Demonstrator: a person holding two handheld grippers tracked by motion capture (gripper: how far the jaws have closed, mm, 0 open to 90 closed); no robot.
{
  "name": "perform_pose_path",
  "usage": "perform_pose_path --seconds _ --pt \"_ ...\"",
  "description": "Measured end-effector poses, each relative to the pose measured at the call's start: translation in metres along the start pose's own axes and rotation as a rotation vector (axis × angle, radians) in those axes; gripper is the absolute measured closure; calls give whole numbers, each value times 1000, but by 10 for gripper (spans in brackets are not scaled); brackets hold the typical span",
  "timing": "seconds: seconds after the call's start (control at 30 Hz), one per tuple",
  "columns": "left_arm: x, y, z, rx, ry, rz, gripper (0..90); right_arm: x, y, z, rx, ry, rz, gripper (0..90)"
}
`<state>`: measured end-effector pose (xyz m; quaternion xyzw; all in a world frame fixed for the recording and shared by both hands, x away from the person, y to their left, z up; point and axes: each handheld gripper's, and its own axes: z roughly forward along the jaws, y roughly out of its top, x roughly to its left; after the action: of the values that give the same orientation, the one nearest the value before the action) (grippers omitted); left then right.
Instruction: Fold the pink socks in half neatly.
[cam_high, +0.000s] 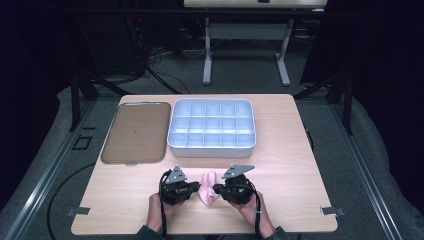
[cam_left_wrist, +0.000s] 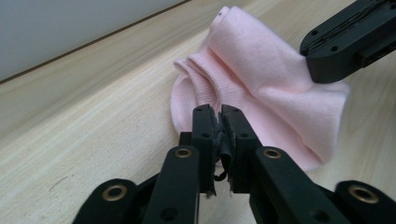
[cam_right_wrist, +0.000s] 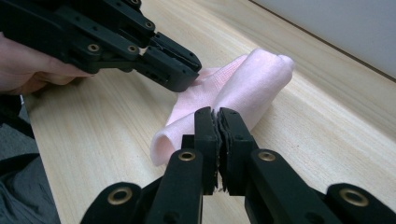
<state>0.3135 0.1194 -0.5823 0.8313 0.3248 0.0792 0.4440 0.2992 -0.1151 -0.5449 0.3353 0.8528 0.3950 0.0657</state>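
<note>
A pink, folded, sock-like cloth (cam_high: 208, 186) (cam_left_wrist: 261, 70) (cam_right_wrist: 243, 88) lies on the wooden table near its front edge, between my two grippers. My left gripper (cam_high: 198, 186) (cam_left_wrist: 217, 112) has its jaws together, with its tip at the cloth's left edge. My right gripper (cam_high: 216, 189) (cam_right_wrist: 217, 113) is shut too, its tip against the cloth's right side. No pink shows between either pair of pads. The left gripper view has the right gripper (cam_left_wrist: 322, 60) resting on the cloth's far corner. The right gripper view has the left gripper (cam_right_wrist: 184, 77) touching the cloth's far edge.
A light grey box (cam_high: 212, 149) divided into several empty compartments stands at the middle back of the table (cam_high: 290, 165). A flat brown tray (cam_high: 135, 132) lies to its left. Bare wood lies on both sides of the hands.
</note>
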Motion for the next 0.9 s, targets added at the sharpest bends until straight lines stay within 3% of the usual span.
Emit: perform_pose_path --seconds 0.3,0.43,0.63,0.77,0.9 --pt "2 -1 7 -12 -12 -25 890 6 11 0 -6 -13 -37 869" --pt "1 -1 7 -11 -9 -16 892 11 16 5 -10 -3 -55 869" --pt "0 -2 7 -15 -5 -21 892 17 15 26 51 24 -79 869" --pt "0 -1 3 -13 -8 -24 891 15 11 30 61 34 -70 869" --pt "3 -1 -6 -8 28 -27 890 13 10 32 64 33 -76 869"
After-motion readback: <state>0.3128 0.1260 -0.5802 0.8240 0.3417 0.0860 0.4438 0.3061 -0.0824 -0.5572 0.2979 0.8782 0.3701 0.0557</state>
